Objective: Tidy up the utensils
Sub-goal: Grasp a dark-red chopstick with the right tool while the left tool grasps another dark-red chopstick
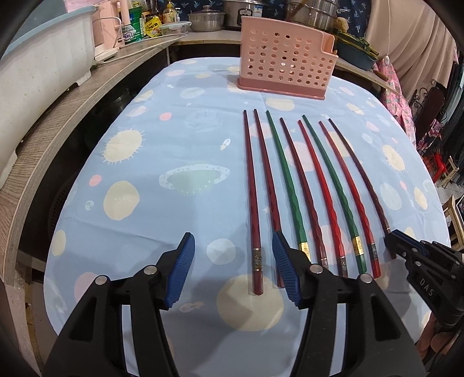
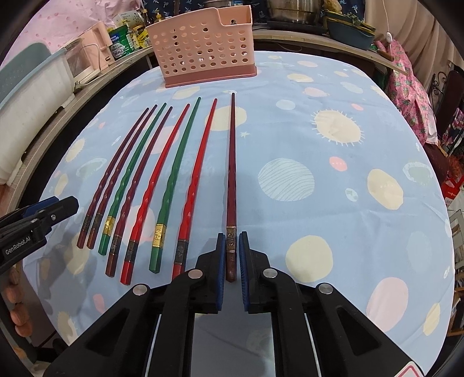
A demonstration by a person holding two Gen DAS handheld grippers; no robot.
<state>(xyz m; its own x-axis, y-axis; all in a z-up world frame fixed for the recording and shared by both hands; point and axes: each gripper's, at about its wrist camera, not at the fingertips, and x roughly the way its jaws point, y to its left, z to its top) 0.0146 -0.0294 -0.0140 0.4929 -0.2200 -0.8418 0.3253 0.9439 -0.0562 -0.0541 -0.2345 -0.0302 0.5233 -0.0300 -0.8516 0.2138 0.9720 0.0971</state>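
Several chopsticks, dark red, red and green, lie side by side on a blue planet-print tablecloth [image 1: 145,220], tips toward a pink perforated holder [image 1: 287,66] at the far end. My left gripper [image 1: 232,236] is open, and the handle of the leftmost dark red chopstick [image 1: 251,188] lies between its blue pads, untouched. My right gripper [image 2: 232,236] is shut on the handle of the rightmost dark red chopstick [image 2: 232,162], which still rests flat on the cloth. The holder [image 2: 203,52] looks empty from here. Each gripper shows at the edge of the other's view.
A curved wooden counter [image 1: 58,124] runs along the left with a white tub [image 1: 37,63], bottles and steel pots [image 1: 206,20] behind. The cloth's right half [image 2: 333,174] holds no objects. Patterned fabric [image 2: 406,87] hangs past the right edge.
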